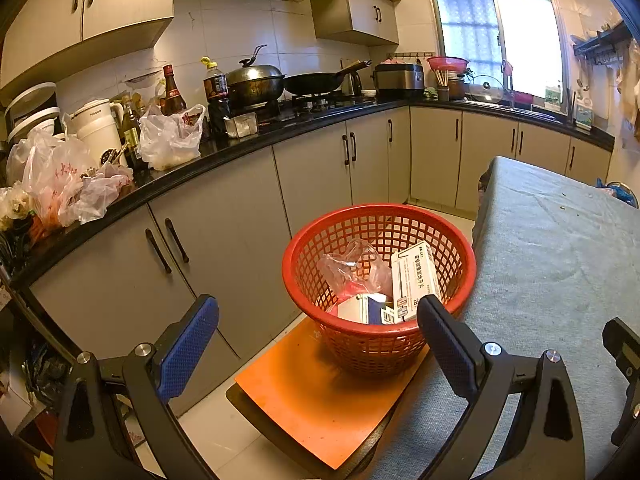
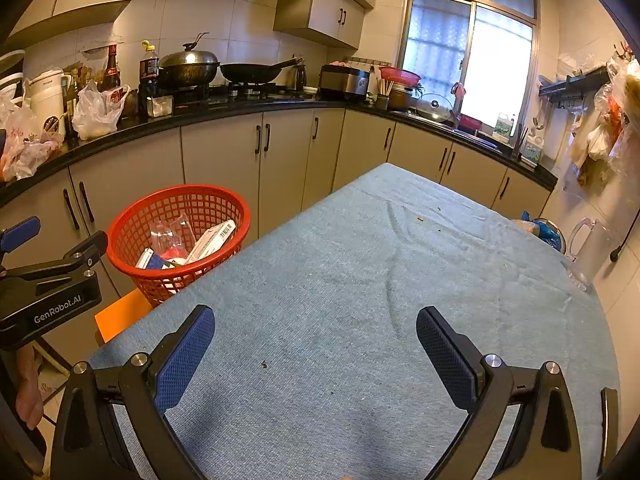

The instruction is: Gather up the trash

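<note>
1. Right now both my grippers are empty: my left gripper (image 1: 318,330) has its two blue-padded fingers spread wide just short of the basket, and my right gripper (image 2: 316,340) is spread the same way over the table, nothing between the pads of either.

2. Under my right fingers, the blue tablecloth (image 2: 360,280) carries no boxes or bags; I count only a few small crumbs (image 2: 420,220) and specks scattered across it.

3. Just beside the table's left edge, one red basket (image 1: 378,276) sits on an orange stool (image 1: 320,408). Inside I count one crumpled clear plastic bag (image 1: 354,270), one white carton (image 1: 414,280) leaning on the wall, and at least two smaller boxes (image 1: 366,310) low down; more may be hidden beneath.

4. Judging by that, the collecting looks nearly finished: the trash is in the basket, and only the crumbs remain, which my fingers would hardly pinch.

5. Farther off, the black counter (image 2: 224,110) holds several plastic bags (image 1: 170,138); I cannot tell whether those count as trash.
</note>
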The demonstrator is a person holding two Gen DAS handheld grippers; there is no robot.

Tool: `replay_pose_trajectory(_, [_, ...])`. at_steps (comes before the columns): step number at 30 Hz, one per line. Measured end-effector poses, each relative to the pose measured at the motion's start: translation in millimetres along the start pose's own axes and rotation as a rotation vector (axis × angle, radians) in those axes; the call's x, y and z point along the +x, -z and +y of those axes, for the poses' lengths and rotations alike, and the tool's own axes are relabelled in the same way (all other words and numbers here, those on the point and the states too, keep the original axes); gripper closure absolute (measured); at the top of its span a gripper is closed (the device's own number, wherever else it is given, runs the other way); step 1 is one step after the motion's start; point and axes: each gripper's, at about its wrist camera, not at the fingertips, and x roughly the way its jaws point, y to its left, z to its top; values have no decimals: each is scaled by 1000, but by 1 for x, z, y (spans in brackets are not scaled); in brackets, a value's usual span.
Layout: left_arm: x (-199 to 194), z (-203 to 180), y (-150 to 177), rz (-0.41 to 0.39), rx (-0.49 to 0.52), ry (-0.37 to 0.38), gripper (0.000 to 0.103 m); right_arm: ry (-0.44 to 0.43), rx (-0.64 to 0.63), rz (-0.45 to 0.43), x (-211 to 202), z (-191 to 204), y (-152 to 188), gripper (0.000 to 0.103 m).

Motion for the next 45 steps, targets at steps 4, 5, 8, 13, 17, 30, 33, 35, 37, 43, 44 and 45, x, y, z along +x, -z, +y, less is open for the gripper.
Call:
replay_pose_trajectory(4, [0, 1, 0, -1, -3, -1, 4, 0, 0, 0, 0, 0, 0, 1])
replay_pose_trajectory(5, [0, 1, 0, -1, -3, 0, 4, 0, 0, 0, 0, 0, 0, 1])
replay_pose_trajectory(8, [0, 2, 1, -3, -8, -1, 4, 0, 0, 0, 0, 0, 0, 1])
replay_pose_trajectory(13, [-1, 3, 1, -2, -9, 1, 4, 1, -1, -1, 0, 0, 0, 1])
replay_pose_trajectory(17, [-3, 2, 2, -3, -8, 2, 4, 3, -3, 1, 0, 1, 0, 1])
replay_pose_trajectory(30, [-4, 1, 2, -2, -11, 2, 4, 1, -3, 0, 0, 0, 0, 1])
replay_pose_trajectory(33, [-4, 1, 2, -2, -11, 3, 4, 0, -2, 0, 0, 0, 0, 1])
replay_pose_trajectory(35, [-5, 1, 2, -2, -11, 0, 4, 0, -2, 1, 0, 0, 0, 1])
replay_pose_trajectory(37, [-4, 1, 2, -2, -12, 1, 4, 1, -3, -1, 0, -1, 0, 1])
replay_pose_trajectory(43, [-5, 0, 2, -1, -11, 5, 4, 0, -3, 0, 0, 0, 2, 1])
replay_pose_trajectory(44, [-5, 0, 2, -1, -11, 4, 4, 1, -3, 0, 0, 1, 2, 1])
replay_pose_trajectory(45, [-5, 0, 2, -2, -11, 4, 4, 3, -3, 0, 0, 1, 3, 1])
